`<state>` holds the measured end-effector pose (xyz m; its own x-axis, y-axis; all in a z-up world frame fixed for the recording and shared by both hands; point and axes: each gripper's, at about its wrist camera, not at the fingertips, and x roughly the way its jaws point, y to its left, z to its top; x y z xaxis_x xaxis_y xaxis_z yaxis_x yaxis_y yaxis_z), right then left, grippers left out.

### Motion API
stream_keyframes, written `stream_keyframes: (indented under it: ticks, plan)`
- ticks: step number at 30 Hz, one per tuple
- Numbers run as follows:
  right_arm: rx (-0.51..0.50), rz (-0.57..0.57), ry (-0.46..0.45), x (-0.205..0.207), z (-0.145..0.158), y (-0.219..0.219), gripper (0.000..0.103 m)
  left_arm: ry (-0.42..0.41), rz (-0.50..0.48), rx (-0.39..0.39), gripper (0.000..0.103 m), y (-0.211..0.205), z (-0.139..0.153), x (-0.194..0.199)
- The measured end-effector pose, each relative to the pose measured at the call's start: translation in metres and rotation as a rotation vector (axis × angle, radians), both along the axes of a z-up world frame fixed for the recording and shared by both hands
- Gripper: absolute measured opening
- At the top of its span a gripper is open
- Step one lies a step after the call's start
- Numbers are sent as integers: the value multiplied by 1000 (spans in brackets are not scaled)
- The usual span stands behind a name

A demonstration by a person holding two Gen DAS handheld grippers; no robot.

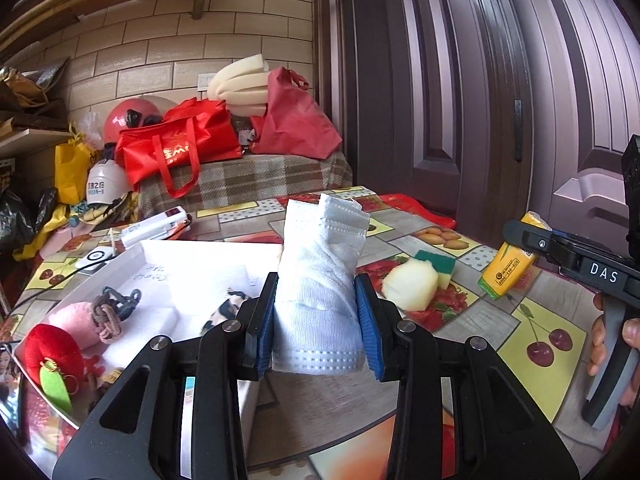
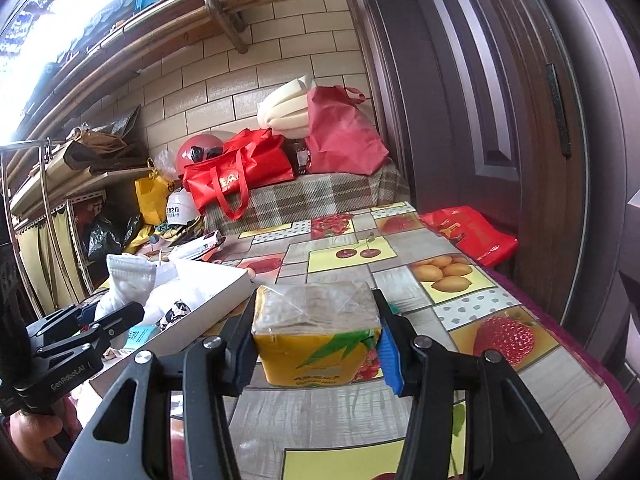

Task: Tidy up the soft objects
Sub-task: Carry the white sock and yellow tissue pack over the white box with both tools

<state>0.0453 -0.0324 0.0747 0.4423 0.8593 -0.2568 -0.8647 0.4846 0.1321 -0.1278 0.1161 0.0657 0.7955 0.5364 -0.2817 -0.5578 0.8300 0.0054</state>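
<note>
My left gripper [image 1: 318, 312] is shut on a folded white cloth bundle [image 1: 324, 264], held upright above the near right corner of a white tray [image 1: 168, 252]. In the right wrist view that same bundle [image 2: 128, 280] and left gripper [image 2: 108, 316] appear at the left, over the tray [image 2: 224, 284]. My right gripper [image 2: 316, 344] is shut on a yellow tissue pack [image 2: 316, 336] with clear wrap on top, held above the table. The left wrist view shows this pack [image 1: 508, 268] at the right, in the right gripper [image 1: 520, 240], with a hand on the handle.
The tray holds a pink roll [image 1: 76, 320], a knotted cord [image 1: 112, 308], a red plush charm [image 1: 52, 356] and a black-and-white item [image 1: 224, 308]. A pale sponge [image 1: 412, 284] and a green-yellow scourer [image 1: 438, 264] lie on the fruit-print tablecloth [image 2: 460, 280]. Red bags [image 1: 180, 148] sit behind; a dark door [image 1: 480, 80] stands right.
</note>
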Motion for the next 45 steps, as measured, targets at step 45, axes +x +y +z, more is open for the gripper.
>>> stream_keyframes:
  ticks: [45]
  plan:
    - [-139,182,-56,-68,-15,103,50,-15,177,-32,36,58,-5,-58]
